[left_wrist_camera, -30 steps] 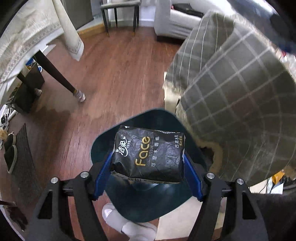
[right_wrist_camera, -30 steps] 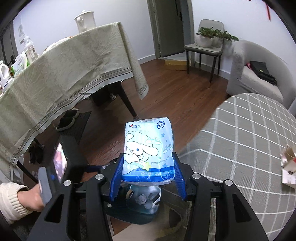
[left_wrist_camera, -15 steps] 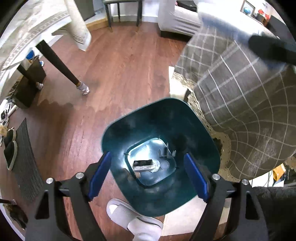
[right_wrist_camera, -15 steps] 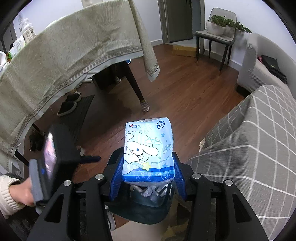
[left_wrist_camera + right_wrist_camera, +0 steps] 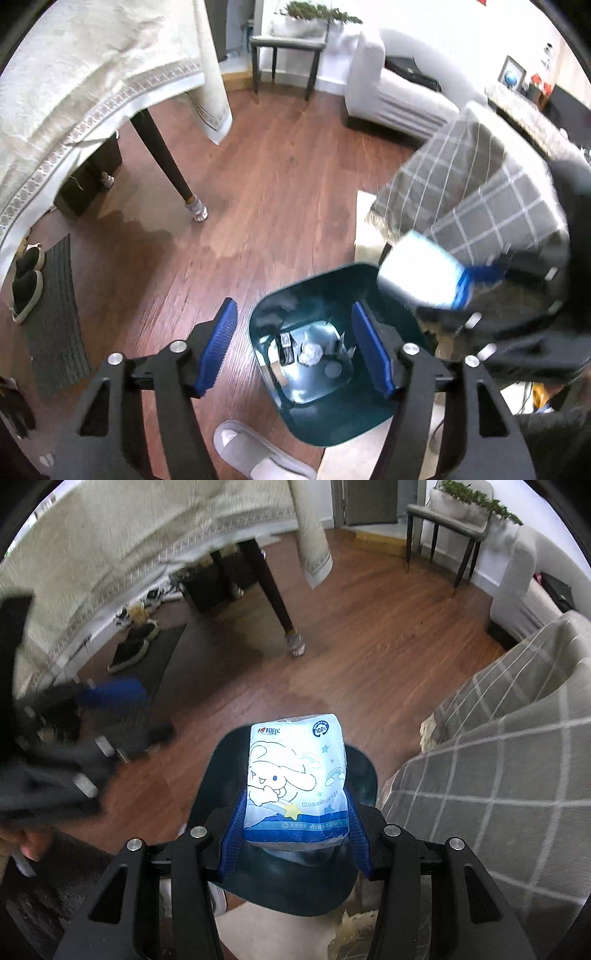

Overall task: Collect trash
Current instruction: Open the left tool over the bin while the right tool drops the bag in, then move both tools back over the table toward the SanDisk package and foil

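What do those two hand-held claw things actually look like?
Both look alike. The left gripper and right gripper each have angular matte-black frames with cut-out openings, silver round bolt heads at the joints, and two fingers faced with ribbed bright-blue pads. No cables show on them in either view.

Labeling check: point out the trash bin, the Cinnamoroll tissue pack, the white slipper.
trash bin (image 5: 334,424): left wrist view, near inner wall.
Cinnamoroll tissue pack (image 5: 295,775): right wrist view, printed front, centre.
white slipper (image 5: 240,448): left wrist view, upper strap.
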The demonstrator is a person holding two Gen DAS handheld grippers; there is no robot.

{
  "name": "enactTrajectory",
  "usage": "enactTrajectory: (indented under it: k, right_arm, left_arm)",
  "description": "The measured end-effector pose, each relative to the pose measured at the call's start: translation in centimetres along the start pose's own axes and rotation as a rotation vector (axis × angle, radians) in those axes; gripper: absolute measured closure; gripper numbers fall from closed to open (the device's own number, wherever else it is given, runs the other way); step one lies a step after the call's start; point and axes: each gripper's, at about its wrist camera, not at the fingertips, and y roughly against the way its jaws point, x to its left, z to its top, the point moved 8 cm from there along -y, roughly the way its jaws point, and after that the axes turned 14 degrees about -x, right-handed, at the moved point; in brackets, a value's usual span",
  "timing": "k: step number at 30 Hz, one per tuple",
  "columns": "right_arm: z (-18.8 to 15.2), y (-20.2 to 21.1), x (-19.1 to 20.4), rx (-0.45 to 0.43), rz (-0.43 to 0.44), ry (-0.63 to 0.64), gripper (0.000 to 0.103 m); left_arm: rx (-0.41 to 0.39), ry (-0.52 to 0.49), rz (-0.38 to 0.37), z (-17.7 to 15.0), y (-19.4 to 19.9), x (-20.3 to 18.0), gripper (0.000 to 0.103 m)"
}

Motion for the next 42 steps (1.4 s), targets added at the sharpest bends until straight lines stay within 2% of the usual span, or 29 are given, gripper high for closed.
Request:
enactTrajectory:
  k: [5, 15, 17, 18, 21, 30, 39, 42]
  right_arm:
    - [-2.4, -1.9, 0.6, 0.075, 0.006, 0.010, 0.052]
    - [-5.0, -3.5, 1.6, 0.165, 0.013, 0.063, 0.052]
    - [-5.8, -3.6, 1.5, 0.197, 0.014, 0.067, 0.049]
    - [-6.4, -3.7, 1.5, 0.219, 0.022, 0.071, 0.044]
    - [-6.9, -3.6, 1.5, 0.229, 0.024, 0.071, 0.039]
    - [-5.2, -0.2, 1.1, 0.125, 0.052, 0.054, 0.039]
    - [-0.8, 5.9, 0.9, -0.068, 0.072, 0.071, 0.039]
    - [0.9, 8.9, 0.4, -0.165, 0.057, 0.079, 0.039]
  left_arm:
    - [-0.050, 0.040, -0.013, 2.0, 0.9, -0.1, 0.044]
    - [-0.128, 0.052, -0.035, 4.7, 2.3, -1.4, 0.044]
    - [-0.131, 0.060, -0.039, 4.8, 2.5, -1.3, 0.044]
    - [-0.133, 0.062, -0.040, 4.9, 2.6, -1.4, 0.044]
    - [-0.148, 0.073, -0.045, 5.6, 2.8, -1.6, 0.044]
    - [-0.181, 0.082, -0.054, 7.3, 3.1, -3.2, 0.043]
    - [-0.245, 0.049, -0.030, 9.6, 3.9, -4.9, 0.040]
    - [-0.263, 0.039, -0.013, 10.0, 4.0, -5.5, 0.040]
